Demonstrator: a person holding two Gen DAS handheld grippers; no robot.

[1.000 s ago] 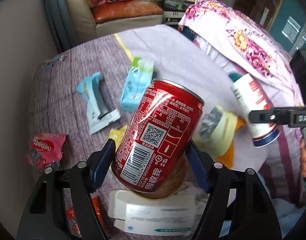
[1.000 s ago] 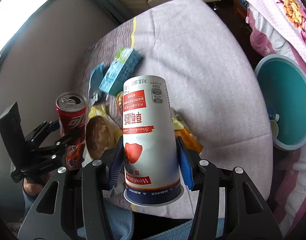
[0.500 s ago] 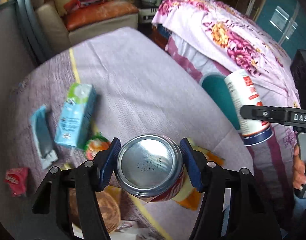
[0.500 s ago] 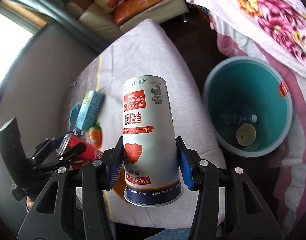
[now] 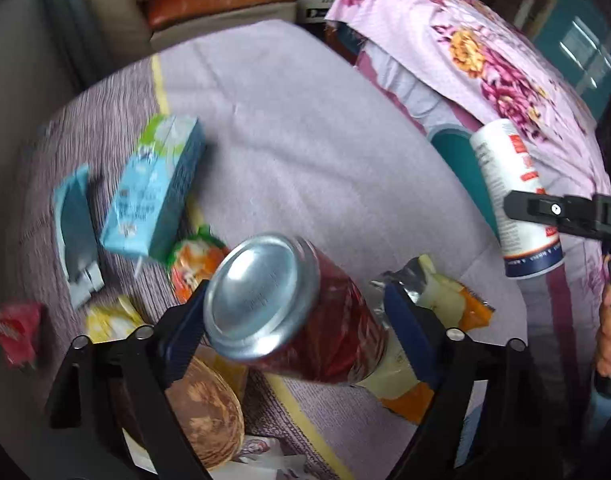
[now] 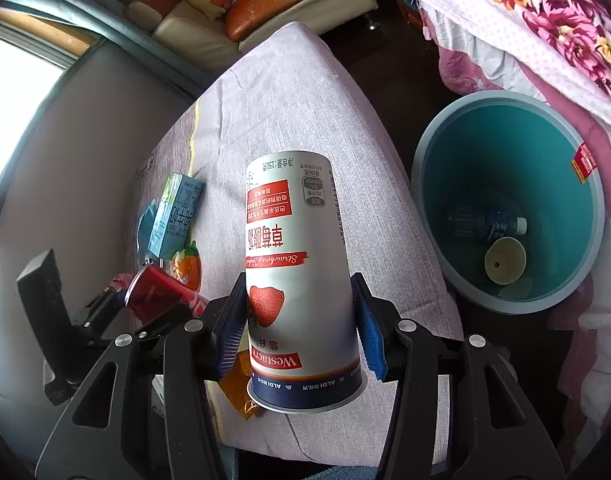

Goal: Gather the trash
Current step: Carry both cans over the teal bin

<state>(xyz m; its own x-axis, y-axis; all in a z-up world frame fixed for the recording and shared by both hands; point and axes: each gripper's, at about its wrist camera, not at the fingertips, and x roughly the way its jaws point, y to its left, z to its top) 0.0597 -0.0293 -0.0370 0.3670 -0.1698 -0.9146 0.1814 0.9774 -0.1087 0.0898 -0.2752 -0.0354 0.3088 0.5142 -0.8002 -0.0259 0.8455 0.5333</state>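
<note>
Two hazards: red can (image 5: 293, 312) loose between left gripper (image 5: 301, 320) fingers just spread, over the bed, likely dropping short of the bin (image 6: 437, 184); yogurt cup (image 6: 301, 280) clamped in right gripper (image 6: 301, 324), tilted, may slip.

A lilac-covered bed (image 5: 305, 128) holds a milk carton (image 5: 153, 188) and wrappers (image 5: 445, 300).

The upside-down white cup (image 6: 301, 280) reads "Westacre", "ALDI", "Strawberry" and "150", while the gripper body (image 5: 609, 216) at the frame edge shows "DA".
</note>
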